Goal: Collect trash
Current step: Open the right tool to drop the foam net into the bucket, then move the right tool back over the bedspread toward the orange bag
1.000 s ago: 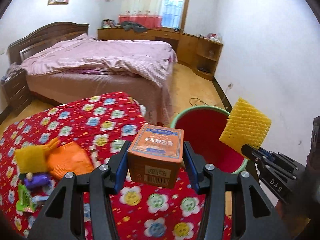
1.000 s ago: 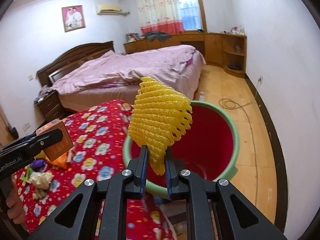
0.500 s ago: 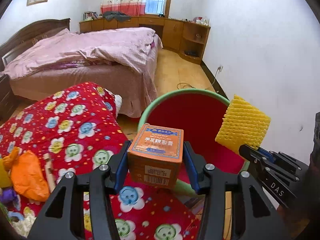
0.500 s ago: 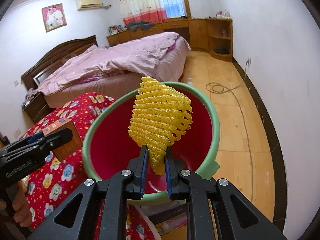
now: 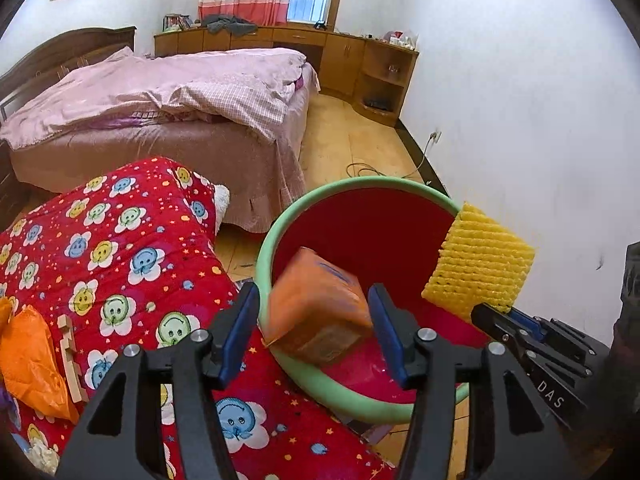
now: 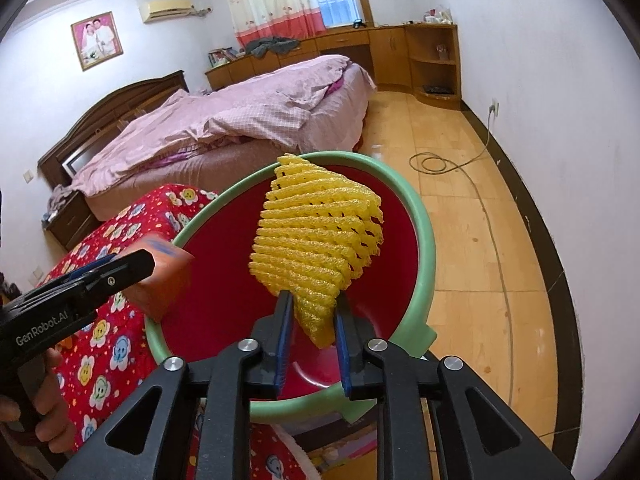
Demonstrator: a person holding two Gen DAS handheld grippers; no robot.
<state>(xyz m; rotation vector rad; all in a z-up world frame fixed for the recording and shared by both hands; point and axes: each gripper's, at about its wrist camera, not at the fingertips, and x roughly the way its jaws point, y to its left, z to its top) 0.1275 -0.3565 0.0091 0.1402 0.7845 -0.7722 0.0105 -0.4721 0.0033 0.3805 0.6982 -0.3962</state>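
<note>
A red basin with a green rim [image 5: 280,224] [image 6: 424,240] stands beside the red flowered quilt. My left gripper [image 5: 312,336] is open over the basin's near rim; the orange box [image 5: 316,312] is blurred, tilted and loose between the jaws, falling. It also shows in the right wrist view [image 6: 160,280]. My right gripper [image 6: 310,336] holds the yellow foam net [image 6: 320,240] above the basin; its jaws look slightly parted around the net's lower tip. The net shows in the left wrist view [image 5: 480,268].
On the quilt [image 5: 120,248] at the left lie an orange plastic bag [image 5: 28,360] and a small wooden piece [image 5: 68,356]. A bed with pink covers [image 5: 160,96] stands behind. A cable [image 6: 436,160] lies on the wood floor by the wall.
Both grippers moved over the basin. The left jaws opened and the orange box dropped free, tilting. The right jaws widened a little around the net.
</note>
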